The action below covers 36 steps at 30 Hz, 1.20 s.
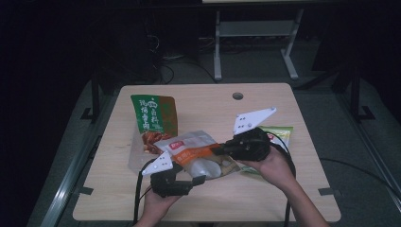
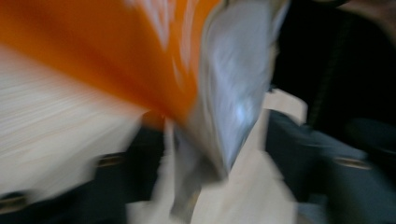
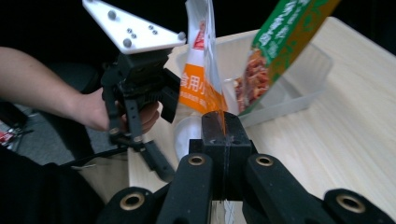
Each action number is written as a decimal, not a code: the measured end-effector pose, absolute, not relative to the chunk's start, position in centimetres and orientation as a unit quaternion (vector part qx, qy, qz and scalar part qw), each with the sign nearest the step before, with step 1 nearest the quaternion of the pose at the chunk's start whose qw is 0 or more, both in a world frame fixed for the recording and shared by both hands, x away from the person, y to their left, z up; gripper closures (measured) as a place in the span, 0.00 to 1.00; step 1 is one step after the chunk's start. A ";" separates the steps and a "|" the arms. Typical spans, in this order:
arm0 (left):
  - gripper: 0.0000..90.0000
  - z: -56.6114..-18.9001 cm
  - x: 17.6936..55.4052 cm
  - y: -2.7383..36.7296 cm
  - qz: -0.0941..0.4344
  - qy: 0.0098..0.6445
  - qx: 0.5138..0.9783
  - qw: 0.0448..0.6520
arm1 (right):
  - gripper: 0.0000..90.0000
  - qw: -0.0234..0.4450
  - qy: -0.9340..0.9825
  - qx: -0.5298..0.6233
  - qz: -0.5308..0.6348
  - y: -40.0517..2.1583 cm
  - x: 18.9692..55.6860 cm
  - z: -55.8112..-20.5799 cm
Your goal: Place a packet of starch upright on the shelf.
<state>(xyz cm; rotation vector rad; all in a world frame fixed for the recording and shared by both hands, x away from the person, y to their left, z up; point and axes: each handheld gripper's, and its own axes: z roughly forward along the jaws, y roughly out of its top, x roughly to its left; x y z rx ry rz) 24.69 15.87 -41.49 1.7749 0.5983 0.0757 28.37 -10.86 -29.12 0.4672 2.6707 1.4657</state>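
Gripping orange-and-white plastic snack pouch (image 1: 198, 153) edge in closed right gripper (image 3: 223, 122) fingers above bench; left gripper (image 1: 201, 178) fingers apart beside pouch.

A green snack bag (image 1: 153, 113) leans in what looks like a clear tray (image 1: 137, 158).

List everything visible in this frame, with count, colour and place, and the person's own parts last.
Table: one, light wood, centre.
Orange pouch: one, orange, white and clear, mid-table, pinched at its edge by the right gripper, with the left gripper's jaws at its near edge.
Green pouch: one, green and orange, standing in the tray.
Tray: one, clear plastic, left of centre.
Green packet: one, light green, lying behind the right gripper.
Left gripper: one, black with a pale plate, near edge.
Right gripper: one, black, jaws shut on the orange pouch.
Hands: two, at the near edge.
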 end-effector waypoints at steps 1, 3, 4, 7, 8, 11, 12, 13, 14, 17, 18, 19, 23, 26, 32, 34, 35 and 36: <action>0.57 -41.5 24.7 15.9 0.033 0.257 0.763 0.592 | 1.00 0.030 0.866 0.152 0.475 -10.9 28.4 -29.1; 0.61 -41.2 24.7 16.1 0.030 0.267 0.763 0.588 | 1.00 0.026 0.871 0.148 0.468 -10.4 28.3 -29.3; 0.74 -41.0 24.6 16.7 0.041 0.270 0.755 0.597 | 1.00 0.028 0.874 0.146 0.462 -10.1 28.4 -29.5; 0.95 -40.8 24.9 17.4 0.042 0.280 0.748 0.600 | 1.00 0.031 0.877 0.147 0.456 -10.0 28.5 -29.7; 0.95 -40.8 24.9 17.7 0.045 0.282 0.745 0.603 | 1.00 0.028 0.877 0.153 0.455 -10.2 28.8 -30.1; 0.98 -40.5 24.8 17.8 0.063 0.284 0.745 0.600 | 1.00 0.019 0.869 0.163 0.467 -10.5 29.0 -30.5; 0.98 -40.5 24.7 17.8 0.067 0.285 0.744 0.601 | 1.00 0.018 0.868 0.163 0.469 -10.5 29.1 -30.6; 0.99 -40.4 24.6 17.8 0.068 0.286 0.743 0.601 | 1.00 0.017 0.867 0.163 0.470 -10.5 29.2 -30.7; 0.99 -40.4 24.5 17.8 0.071 0.285 0.743 0.601 | 1.00 0.016 0.867 0.162 0.471 -10.5 29.2 -30.7; 0.99 -40.3 24.4 17.7 0.081 0.287 0.744 0.598 | 1.00 0.016 0.869 0.164 0.466 -10.4 29.2 -30.8; 0.99 -40.3 24.4 17.8 0.083 0.289 0.742 0.599 | 1.00 0.020 0.871 0.161 0.464 -10.4 29.2 -30.8; 0.99 -40.3 24.4 17.8 0.087 0.290 0.741 0.600 | 0.99 0.019 0.872 0.161 0.462 -10.3 29.2 -30.9; 1.00 -40.1 24.2 17.7 0.097 0.298 0.738 0.598 | 0.98 0.023 0.884 0.154 0.441 -9.4 29.2 -31.5; 1.00 -40.3 24.3 17.9 0.091 0.309 0.733 0.599 | 0.98 0.044 0.886 0.154 0.435 -8.8 28.9 -31.9; 1.00 -40.4 24.2 17.7 0.095 0.304 0.739 0.594 | 0.94 0.023 0.887 0.161 0.432 -8.4 29.4 -32.7; 1.00 -40.3 24.1 17.5 0.106 0.301 0.742 0.589 | 0.95 0.025 0.892 0.159 0.423 -8.0 29.4 -33.1; 1.00 -40.4 24.2 17.6 0.104 0.303 0.741 0.590 | 0.98 0.040 0.895 0.156 0.416 -7.8 29.3 -33.1; 1.00 -40.5 24.2 17.9 0.098 0.308 0.737 0.594 | 0.99 0.043 0.895 0.153 0.417 -7.7 29.3 -33.1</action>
